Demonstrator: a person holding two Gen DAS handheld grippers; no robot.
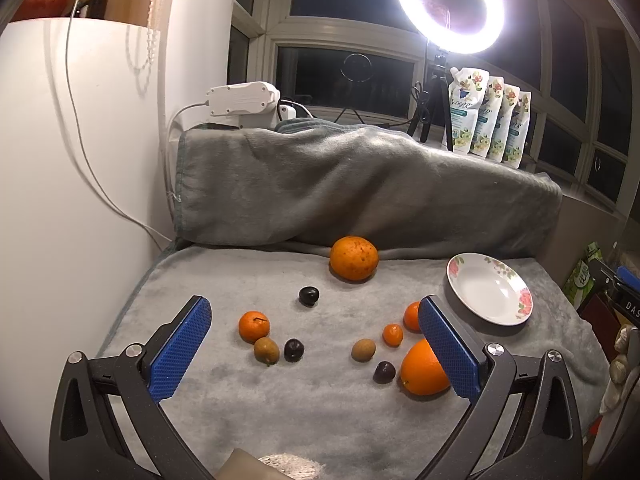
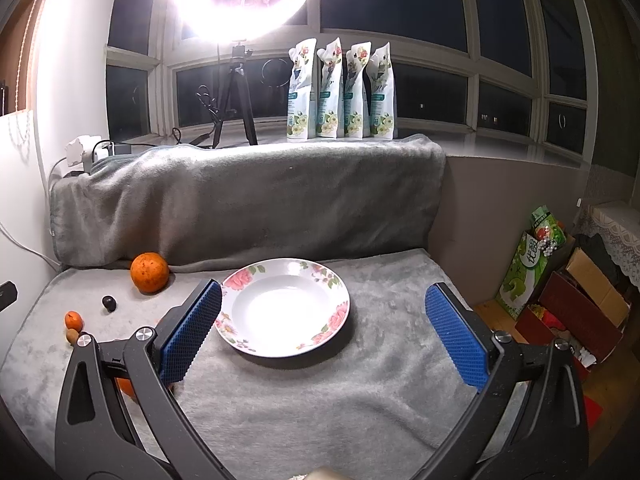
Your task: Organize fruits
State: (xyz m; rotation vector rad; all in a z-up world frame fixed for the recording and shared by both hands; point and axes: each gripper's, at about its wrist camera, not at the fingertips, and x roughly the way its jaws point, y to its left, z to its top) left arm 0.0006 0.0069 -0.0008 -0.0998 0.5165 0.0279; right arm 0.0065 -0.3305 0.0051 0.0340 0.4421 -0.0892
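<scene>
Ten fruits counted loose on the grey fleece blanket (image 1: pixel 248 408), none yet on the plate. Both tongs spread wide and holding nothing.

Left gripper (image 1: pixel 313 306) poised over the scatter. Blue pads (image 1: pixel 180 348) cross-hatched and rubbery, judged good for grip on waxy peel.

Nearest, against the inner face of its right finger: smooth glossy orange (image 1: pixel 424 374), partly hidden by the pad. Touching or just beside it on the left: dark round fruit (image 1: pixel 384 372), dull sheen.

Mid-gap, between the fingers:
- two brown matte fruits (image 1: pixel 266 351) (image 1: pixel 363 350), egg-shaped, rough-skinned
- second dark fruit (image 1: pixel 294 350), close against the left brown one
- tangerine (image 1: pixel 254 326) with stem stub
- small tangerine (image 1: pixel 392 335)
- another tangerine (image 1: pixel 412 316), half behind the right fingertip

Beyond the fingertips: third dark fruit (image 1: pixel 309 295), alone. Farthest: large speckled orange (image 1: pixel 354 258), coarse peel, lodged at the blanket fold. Probably kept from rolling by the plush pile.

Right gripper (image 2: pixel 323 288) framing the plate (image 2: pixel 240 280), which sits between and just beyond its fingertips. Glazed white ceramic, shallow well, floral rim, empty. Well right of the left tongs. Judged the collection point, so one side picks and the other guards the dish.

Risks: round fruit rolling off the soft nap, small fruit slipping from wide jaws.
</scene>
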